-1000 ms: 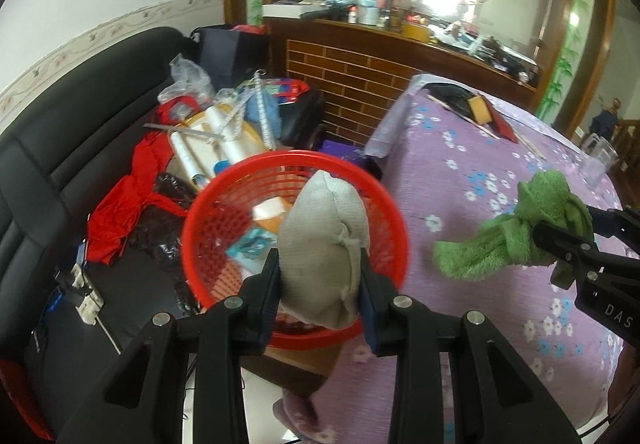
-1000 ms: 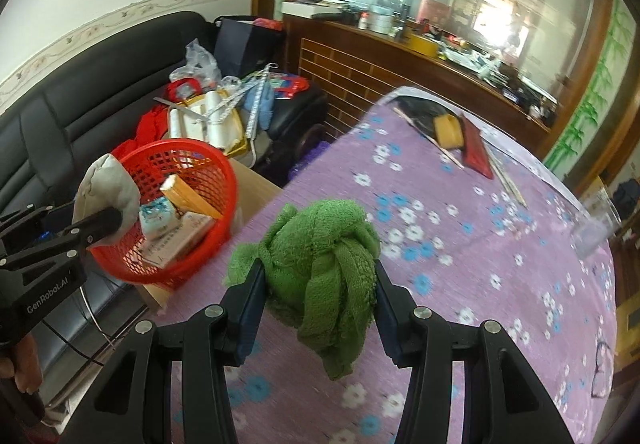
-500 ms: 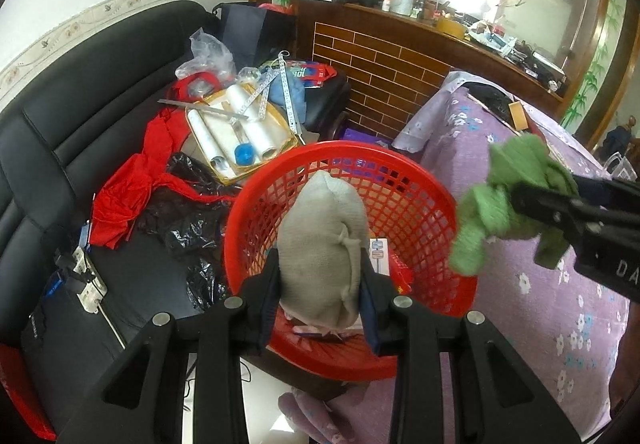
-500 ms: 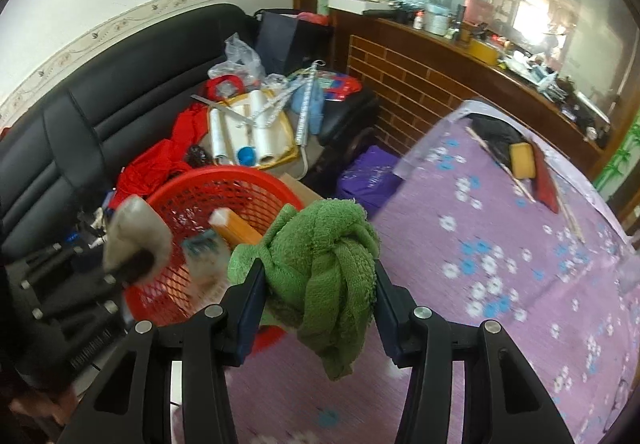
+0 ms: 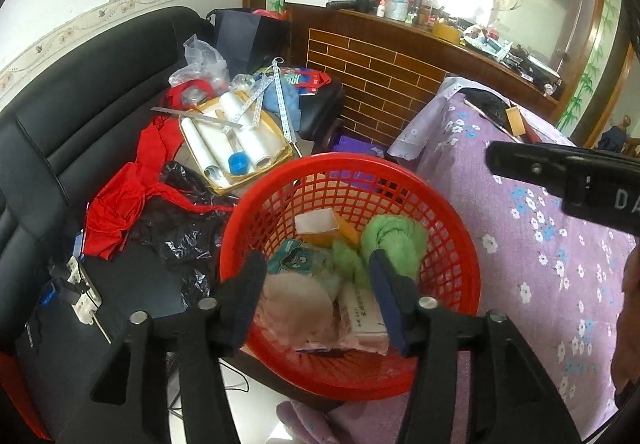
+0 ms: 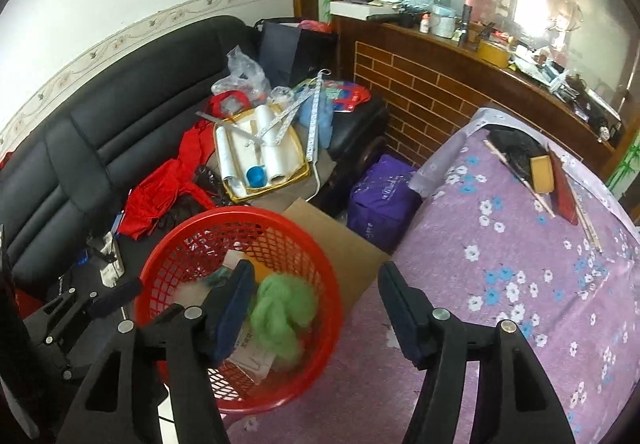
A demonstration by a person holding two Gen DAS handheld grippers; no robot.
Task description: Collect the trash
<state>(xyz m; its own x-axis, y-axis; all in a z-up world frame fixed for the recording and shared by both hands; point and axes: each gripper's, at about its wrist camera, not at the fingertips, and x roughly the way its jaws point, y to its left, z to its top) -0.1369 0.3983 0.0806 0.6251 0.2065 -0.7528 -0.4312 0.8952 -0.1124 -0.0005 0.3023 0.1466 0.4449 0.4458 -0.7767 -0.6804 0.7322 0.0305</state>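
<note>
Jaws of both grippers have just been opening with nothing between them; we are seeing the left gripper (image 5: pixel 316 292) and right gripper (image 6: pixel 316 308) spread above the red plastic mesh basket (image 5: pixel 452 212), where the crumpled green cloth (image 6: pixel 282 304) and grey cloth bundle (image 5: pixel 296 308) are lying, directly below and ahead.

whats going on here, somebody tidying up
A person is collecting trash with a handheld tool in each hand. Both have just been opening over the red basket: the left tool has nothing clamped, and the beige cloth lies in the basket below it. The right tool is empty too, with the green cloth in the basket among cartons and wrappers. The basket sits beside the table's purple flowered cloth.
</note>
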